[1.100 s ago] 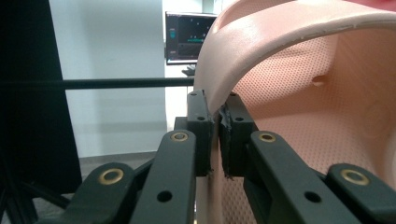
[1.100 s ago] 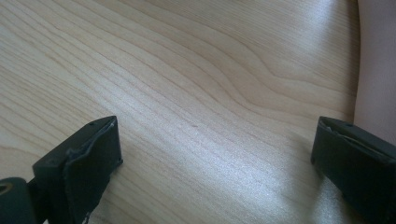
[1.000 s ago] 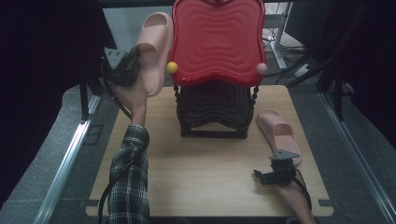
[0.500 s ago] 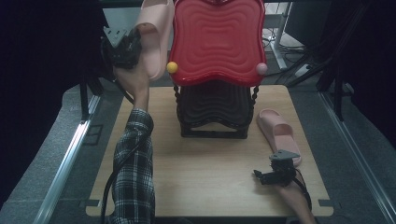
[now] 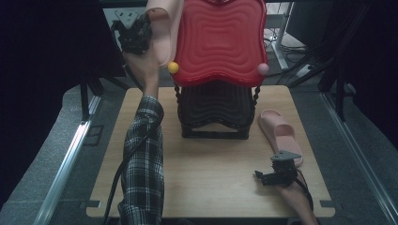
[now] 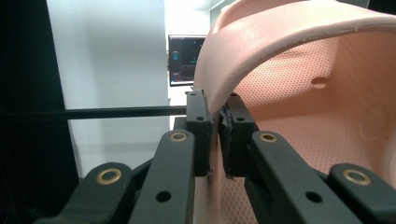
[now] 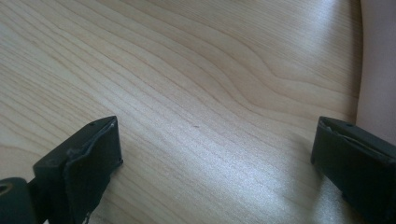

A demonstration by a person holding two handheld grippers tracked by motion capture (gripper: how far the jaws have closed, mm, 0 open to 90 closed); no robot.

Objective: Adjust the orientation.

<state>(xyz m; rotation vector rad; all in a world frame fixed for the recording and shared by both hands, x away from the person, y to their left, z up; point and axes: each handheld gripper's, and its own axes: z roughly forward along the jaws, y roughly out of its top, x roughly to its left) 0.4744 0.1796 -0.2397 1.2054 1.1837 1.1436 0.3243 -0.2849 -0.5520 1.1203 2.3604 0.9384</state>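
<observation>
My left gripper (image 5: 136, 35) is raised high at the upper left, beside the red top shelf (image 5: 220, 37) of the rack. It is shut on the strap of a pink slipper (image 5: 164, 28). In the left gripper view the strap edge (image 6: 224, 79) is pinched between the two black pads, and the dotted insole (image 6: 317, 112) lies to the right. A second pink slipper (image 5: 280, 133) lies on the wooden table (image 5: 211, 178) to the right of the rack. My right gripper (image 5: 277, 176) rests low on the table just in front of that slipper, jaws wide apart over bare wood (image 7: 210, 116).
The black lower tiers of the rack (image 5: 213, 110) stand mid-table, with a yellow knob (image 5: 173, 67) and a pink knob (image 5: 263, 69) at the red shelf's corners. A plaid-sleeved forearm (image 5: 143, 164) crosses the left half of the table. Metal rails run along both table sides.
My left gripper has risen with the pink slipper and moved up alongside the red shelf's left edge. The right gripper and the second slipper have stayed put.
</observation>
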